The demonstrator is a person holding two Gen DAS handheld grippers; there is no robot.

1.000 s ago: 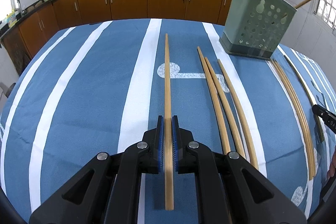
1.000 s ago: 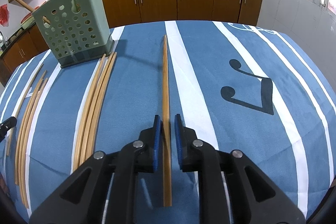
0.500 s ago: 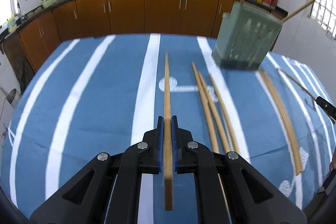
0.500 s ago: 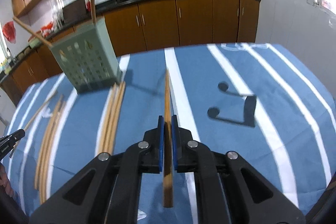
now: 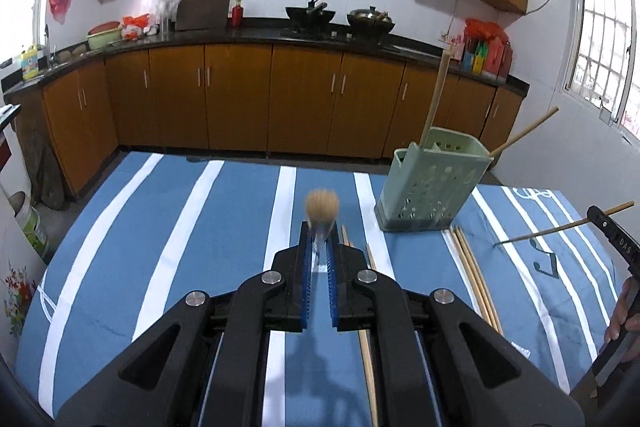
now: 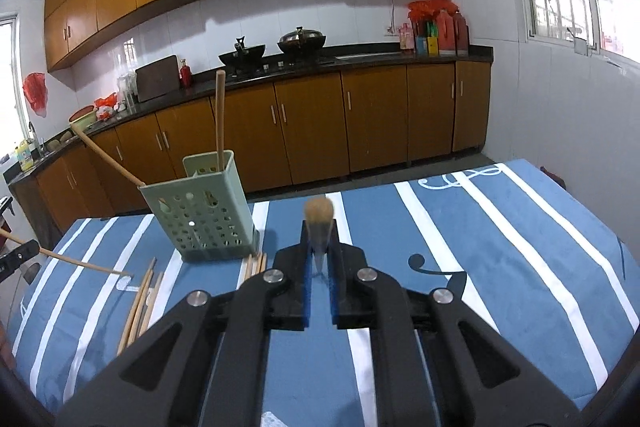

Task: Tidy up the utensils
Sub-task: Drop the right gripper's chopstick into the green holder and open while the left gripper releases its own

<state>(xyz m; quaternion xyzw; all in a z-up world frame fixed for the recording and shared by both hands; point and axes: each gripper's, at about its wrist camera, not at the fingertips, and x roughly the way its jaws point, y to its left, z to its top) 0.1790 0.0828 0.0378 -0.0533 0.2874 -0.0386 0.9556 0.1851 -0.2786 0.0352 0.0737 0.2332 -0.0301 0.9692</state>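
Jaws of both our grippers, left [image 5: 319, 243] and right [image 6: 319, 243], each pinch one chopstick [image 5: 322, 206] end-on, holder [image 5: 430, 187] at 1 o'clock; loose pinches risk chopsticks slipping, missing it.

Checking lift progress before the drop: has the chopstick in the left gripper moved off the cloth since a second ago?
Yes. The chopstick held by the left gripper was flat on the striped cloth; now it is raised, end-on to the camera, left of the green holder.
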